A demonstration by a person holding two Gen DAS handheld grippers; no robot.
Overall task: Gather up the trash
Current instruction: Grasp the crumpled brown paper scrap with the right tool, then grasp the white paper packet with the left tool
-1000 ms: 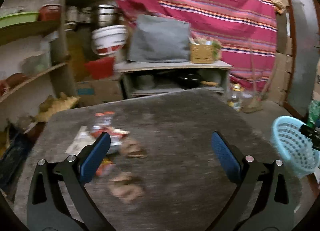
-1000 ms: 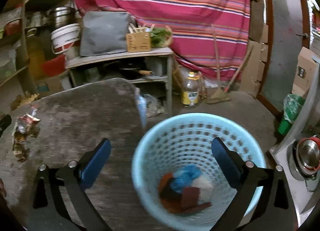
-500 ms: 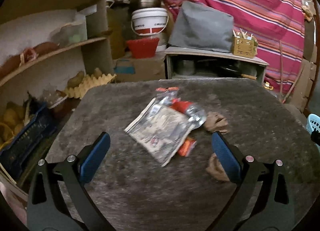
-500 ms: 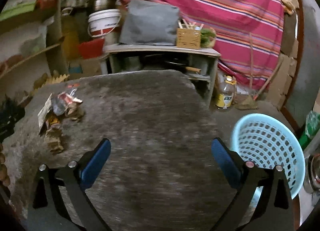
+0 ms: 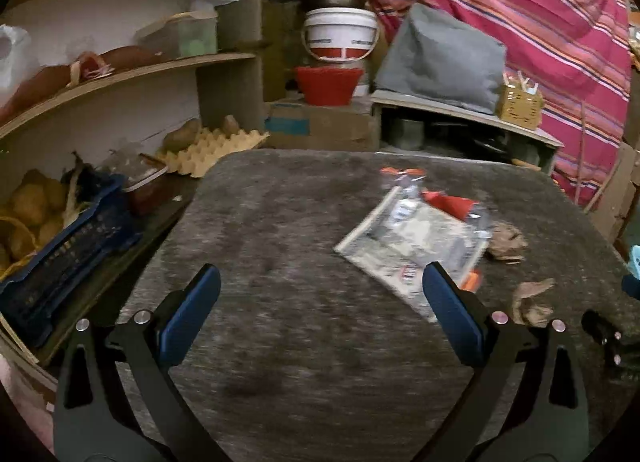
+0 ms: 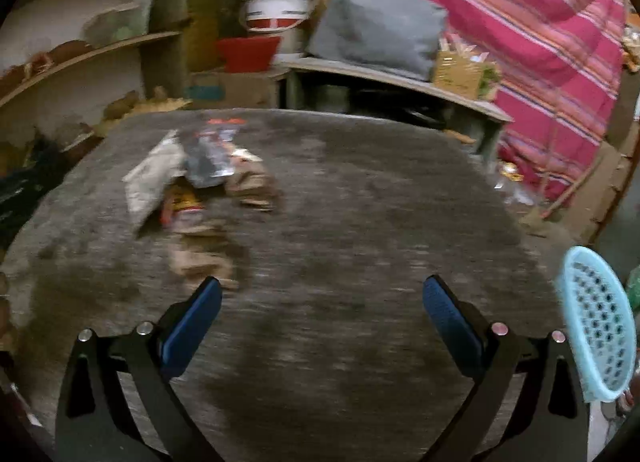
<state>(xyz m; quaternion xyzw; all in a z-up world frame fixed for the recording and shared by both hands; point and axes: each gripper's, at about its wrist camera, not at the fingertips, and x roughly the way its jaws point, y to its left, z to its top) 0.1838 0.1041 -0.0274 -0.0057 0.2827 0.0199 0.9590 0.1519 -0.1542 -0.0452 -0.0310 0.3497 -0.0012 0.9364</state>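
I held my left gripper (image 5: 320, 310) and my right gripper (image 6: 322, 312) spread wide and empty above the tabletop (image 5: 304, 342). The wrappers (image 5: 416, 238) lay there; the basket (image 6: 598, 326) stood beside.

Right tool (image 6: 320, 314) wide apart, empty, over grey table (image 6: 360, 222). Blurred wrappers (image 6: 192, 182) left of centre; blue basket (image 6: 600, 326) at right edge.
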